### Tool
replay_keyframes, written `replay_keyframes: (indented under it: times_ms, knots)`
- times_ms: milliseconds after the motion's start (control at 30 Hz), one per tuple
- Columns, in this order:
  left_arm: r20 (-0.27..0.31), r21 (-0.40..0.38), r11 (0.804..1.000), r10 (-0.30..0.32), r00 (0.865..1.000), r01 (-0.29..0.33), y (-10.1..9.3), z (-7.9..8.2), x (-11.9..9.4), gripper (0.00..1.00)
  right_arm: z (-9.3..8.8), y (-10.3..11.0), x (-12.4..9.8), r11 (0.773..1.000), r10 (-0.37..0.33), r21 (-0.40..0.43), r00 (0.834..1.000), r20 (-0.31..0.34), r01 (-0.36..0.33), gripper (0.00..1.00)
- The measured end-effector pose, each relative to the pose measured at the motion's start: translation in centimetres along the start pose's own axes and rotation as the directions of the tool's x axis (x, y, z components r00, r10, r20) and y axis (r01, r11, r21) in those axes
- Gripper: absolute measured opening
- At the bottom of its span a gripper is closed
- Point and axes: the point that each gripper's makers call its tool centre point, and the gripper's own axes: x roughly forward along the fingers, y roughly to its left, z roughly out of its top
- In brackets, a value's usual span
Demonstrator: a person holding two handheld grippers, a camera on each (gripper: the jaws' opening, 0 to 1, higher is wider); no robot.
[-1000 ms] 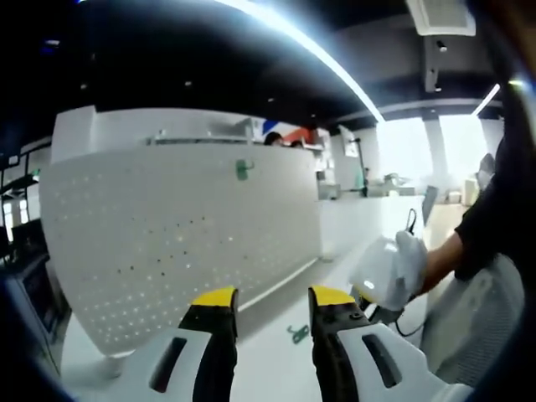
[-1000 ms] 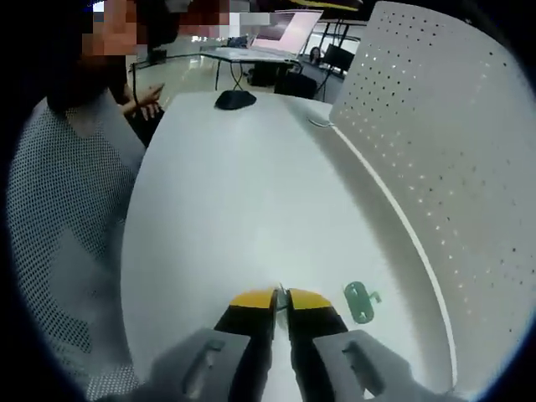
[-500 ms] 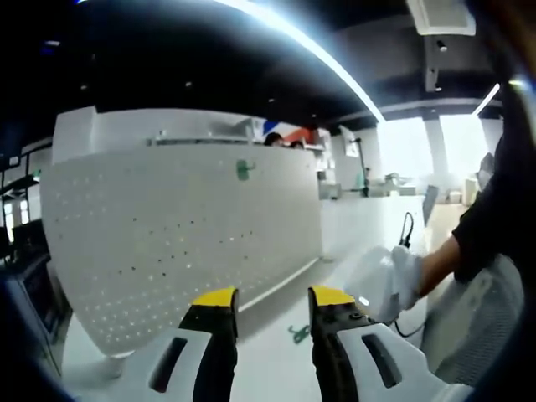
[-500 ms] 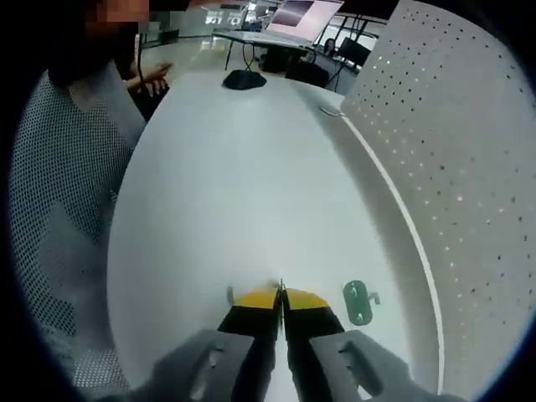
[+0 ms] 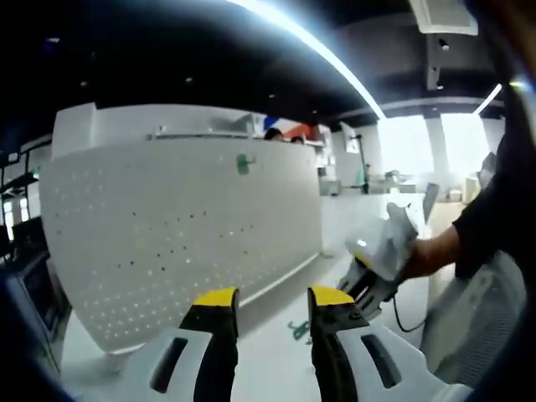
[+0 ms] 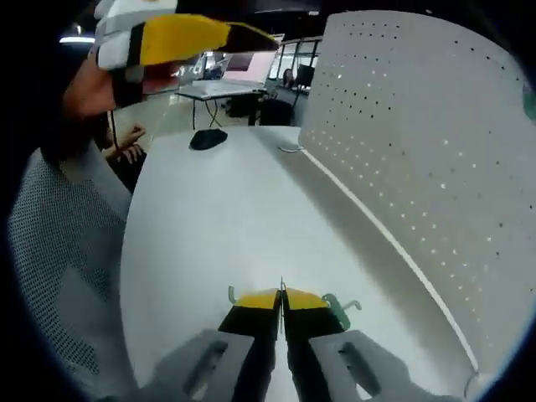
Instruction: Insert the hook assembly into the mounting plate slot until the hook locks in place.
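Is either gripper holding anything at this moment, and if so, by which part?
The left gripper is open and empty. The right gripper has its jaws closed; the green hook lies just beside its tip, but whether it is pinched cannot be told.

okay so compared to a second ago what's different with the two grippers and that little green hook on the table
The right gripper has tilted up, seen from the left gripper view, and its own view now looks more level along the table. The green hook now sits right beside its shut jaws, partly hidden; whether it is gripped is unclear. Unchanged: the left gripper stays open facing the pegboard, where another green hook stays mounted.
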Motion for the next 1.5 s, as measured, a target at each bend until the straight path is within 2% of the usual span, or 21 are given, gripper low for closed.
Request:
replay_keyframes:
  times_ms: [67, 200, 333, 433, 533, 700, 733, 867, 967, 1167, 1267, 1367, 1400, 1467, 1500]
  knots:
    - [-0.003, 0.001, 1.0, -0.004, 1.0, 0.004, -0.1, -0.1, 0.0, 0.33, 0.6, -0.4, -0.7, 0.999, -0.008, 0.048, 0.999, 0.037, 0.006, 0.0]
    - [-0.005, 0.003, 1.0, -0.01, 1.0, 0.01, -0.2, -0.1, 0.1, 0.32, 2.7, -0.6, -2.2, 0.997, -0.017, 0.083, 0.99, 0.137, 0.005, 0.0]
    - [-0.005, 0.001, 1.0, -0.018, 1.0, 0.018, -0.3, -0.1, 0.1, 0.32, 5.2, -0.4, -3.6, 0.993, -0.008, 0.114, 0.968, 0.249, -0.021, 0.0]
    - [-0.009, -0.005, 1.0, -0.024, 1.0, 0.024, -0.4, -0.3, 0.2, 0.31, 7.0, 0.4, -4.5, 0.99, 0.033, 0.122, 0.942, 0.334, -0.078, 0.0]
    - [-0.01, -0.011, 1.0, -0.028, 1.0, 0.028, -0.4, -0.4, 0.2, 0.3, 7.9, 0.9, -5.2, 0.987, 0.056, 0.119, 0.925, 0.377, -0.108, 0.0]
    - [-0.003, -0.026, 0.999, -0.03, 1.0, 0.03, -0.2, -0.3, 0.1, 0.28, 9.0, 1.4, -6.2, 0.975, 0.1, 0.132, 0.884, 0.456, -0.178, 0.0]
    - [0.002, -0.039, 0.998, -0.041, 0.999, 0.041, -0.3, -0.3, 0.1, 0.27, 9.4, 1.6, -6.6, 0.969, 0.12, 0.134, 0.864, 0.488, -0.21, 0.0]
    - [0.02, -0.052, 0.992, -0.116, 0.993, 0.117, -1.7, 0.0, 0.3, 0.25, 10.8, 2.2, -7.5, 0.951, 0.158, 0.134, 0.813, 0.561, -0.278, 0.0]
    - [0.015, -0.028, 0.987, -0.155, 0.988, 0.156, -2.7, 0.0, 0.3, 0.22, 11.3, 2.6, -7.8, 0.946, 0.179, 0.121, 0.794, 0.581, -0.302, 0.0]
    - [0.03, -0.029, 0.976, -0.216, 0.976, 0.217, -3.9, 0.2, 0.3, 0.17, 11.5, 3.6, -8.6, 0.932, 0.242, 0.077, 0.769, 0.592, -0.353, 0.0]
    - [0.053, -0.055, 0.962, -0.266, 0.963, 0.269, -4.8, 0.5, 0.2, 0.17, 11.6, 4.1, -9.4, 0.919, 0.282, 0.053, 0.746, 0.603, -0.39, 0.0]
    - [0.068, -0.056, 0.953, -0.293, 0.954, 0.297, -5.4, 0.8, 0.2, 0.16, 11.8, 4.7, -10.3, 0.899, 0.324, 0.033, 0.713, 0.622, -0.437, 0.0]
    - [0.078, -0.06, 0.947, -0.312, 0.947, 0.317, -5.8, 0.9, 0.1, 0.16, 11.8, 4.7, -10.4, 0.899, 0.324, 0.032, 0.711, 0.624, -0.438, 0.0]
    - [0.091, -0.066, 0.938, -0.333, 0.938, 0.34, -6.3, 1.1, 0.0, 0.15, 11.8, 4.9, -10.8, 0.888, 0.339, 0.03, 0.695, 0.635, -0.46, 0.0]
    - [0.097, -0.07, 0.931, -0.352, 0.931, 0.359, -6.7, 1.2, 0.0, 0.13, 11.9, 5.0, -11.1, 0.881, 0.342, 0.032, 0.681, 0.647, -0.473, 0.0]
